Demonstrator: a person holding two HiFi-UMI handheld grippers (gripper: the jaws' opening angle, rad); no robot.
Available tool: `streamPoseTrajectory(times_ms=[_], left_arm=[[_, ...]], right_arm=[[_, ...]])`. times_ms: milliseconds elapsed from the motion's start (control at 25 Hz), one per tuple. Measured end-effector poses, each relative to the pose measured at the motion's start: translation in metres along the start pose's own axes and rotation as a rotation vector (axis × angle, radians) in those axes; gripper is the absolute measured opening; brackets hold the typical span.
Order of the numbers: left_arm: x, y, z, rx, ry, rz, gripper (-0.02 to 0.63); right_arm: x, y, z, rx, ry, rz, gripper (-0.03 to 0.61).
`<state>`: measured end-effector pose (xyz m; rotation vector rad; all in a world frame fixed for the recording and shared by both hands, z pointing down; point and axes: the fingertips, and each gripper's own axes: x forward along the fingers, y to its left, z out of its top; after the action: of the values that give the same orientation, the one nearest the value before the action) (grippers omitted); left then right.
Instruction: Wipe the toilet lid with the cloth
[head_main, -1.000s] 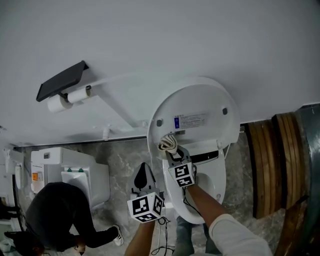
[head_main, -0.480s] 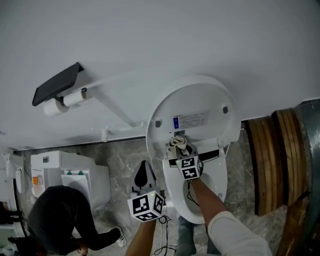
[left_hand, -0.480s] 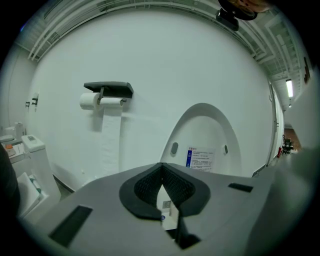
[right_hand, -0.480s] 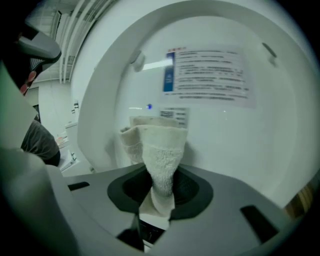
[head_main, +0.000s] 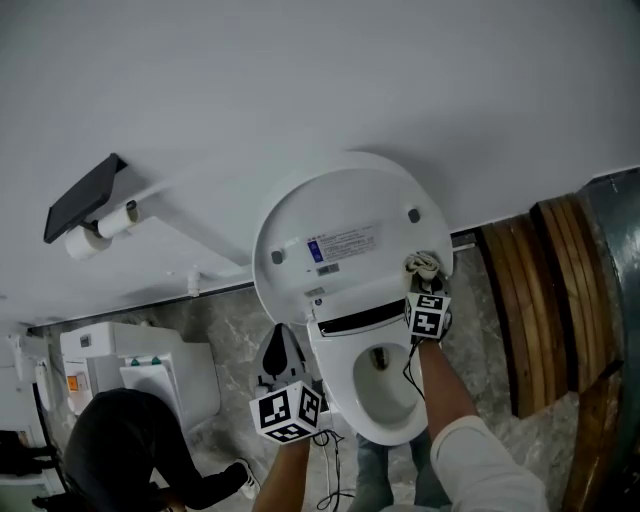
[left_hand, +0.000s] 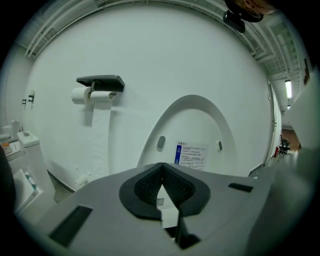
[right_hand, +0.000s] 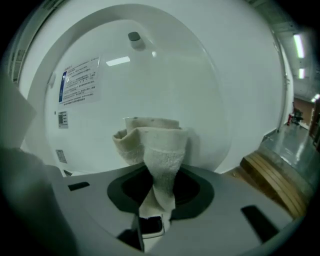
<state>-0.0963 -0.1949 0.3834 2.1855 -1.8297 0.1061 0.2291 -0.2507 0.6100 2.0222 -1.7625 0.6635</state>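
Right gripper (right_hand: 156, 192) is clenched on the cloth (right_hand: 152, 142), which is held at the lower right edge of the raised lid (head_main: 340, 215); most of the lid's face is spread up and leftward from it. Left gripper (left_hand: 161, 175) is shut, empty, farther off.

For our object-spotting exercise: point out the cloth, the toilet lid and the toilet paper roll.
cloth (right_hand: 152, 140): right gripper view, on its front fold.
toilet lid (head_main: 350, 200): head view, on its bare upper face.
toilet paper roll (left_hand: 80, 95): left gripper view, on its round end.
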Motion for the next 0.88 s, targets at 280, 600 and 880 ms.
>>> streamPoseTrajectory(times_ms=[280, 600, 880], left_arm=[[0.006, -0.019, 0.007, 0.013, -0.009, -0.019, 0.014], [0.013, -0.023, 0.047, 0.006, -0.011, -0.094, 0.015], [0.035, -0.030, 0.156, 0.072, -0.105, -0.294, 0.167]], right_arm=[[-0.005, 0.003, 0.001, 0.008, 0.036, 0.026, 0.092], [-0.107, 0.021, 0.017, 0.058, 0.059, 0.237, 0.091], [-0.238, 0.008, 0.015, 0.267, 0.091, 0.307, 0.091]])
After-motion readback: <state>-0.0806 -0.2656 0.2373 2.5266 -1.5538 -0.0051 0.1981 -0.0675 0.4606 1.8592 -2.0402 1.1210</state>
